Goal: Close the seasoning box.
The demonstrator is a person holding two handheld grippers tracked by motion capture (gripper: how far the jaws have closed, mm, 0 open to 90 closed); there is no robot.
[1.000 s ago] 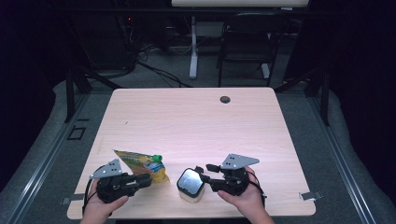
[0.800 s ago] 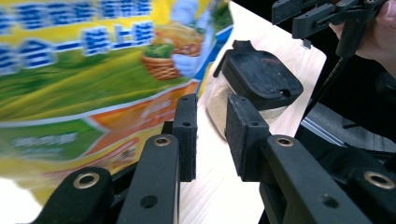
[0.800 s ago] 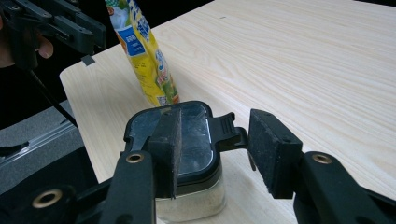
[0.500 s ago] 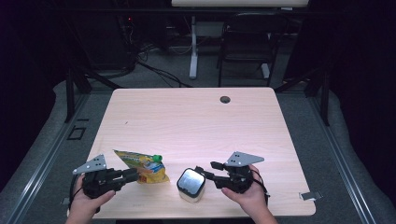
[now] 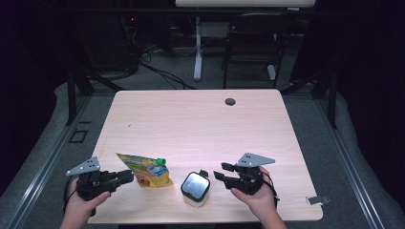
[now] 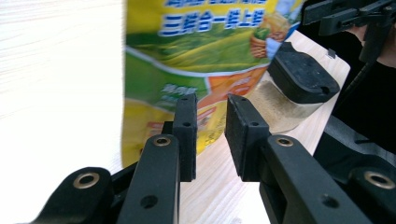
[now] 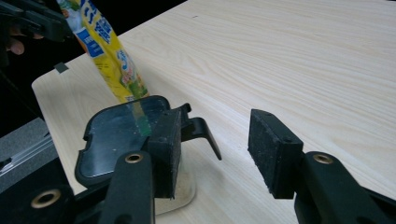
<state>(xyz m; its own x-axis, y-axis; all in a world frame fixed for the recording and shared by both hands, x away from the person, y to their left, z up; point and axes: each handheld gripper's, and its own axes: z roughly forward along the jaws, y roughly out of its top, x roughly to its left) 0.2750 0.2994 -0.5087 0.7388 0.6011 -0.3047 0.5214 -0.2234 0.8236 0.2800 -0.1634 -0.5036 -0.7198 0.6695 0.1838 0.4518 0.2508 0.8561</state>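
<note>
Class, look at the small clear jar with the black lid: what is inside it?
Through the clear wall of the jar, a pale, sand-coloured granular filling shows, reaching most of the way up. The black lid covers the top, so the filling's surface cannot be seen from above.

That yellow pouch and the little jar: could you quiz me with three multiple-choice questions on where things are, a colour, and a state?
1. The jar sits: A) between the two hand-held grippers B) at the table's far edge C) on the floor.
2. The pouch has a cap that is: A) red B) green C) white.
3. The right hand-held gripper is: A) open B) clamped on the pouch C) clamped on the jar.

A: the high view shows it between the left hand-held gripper and the right.
B: green in the high view.
A: its pads stand apart, gripping nothing.
</note>
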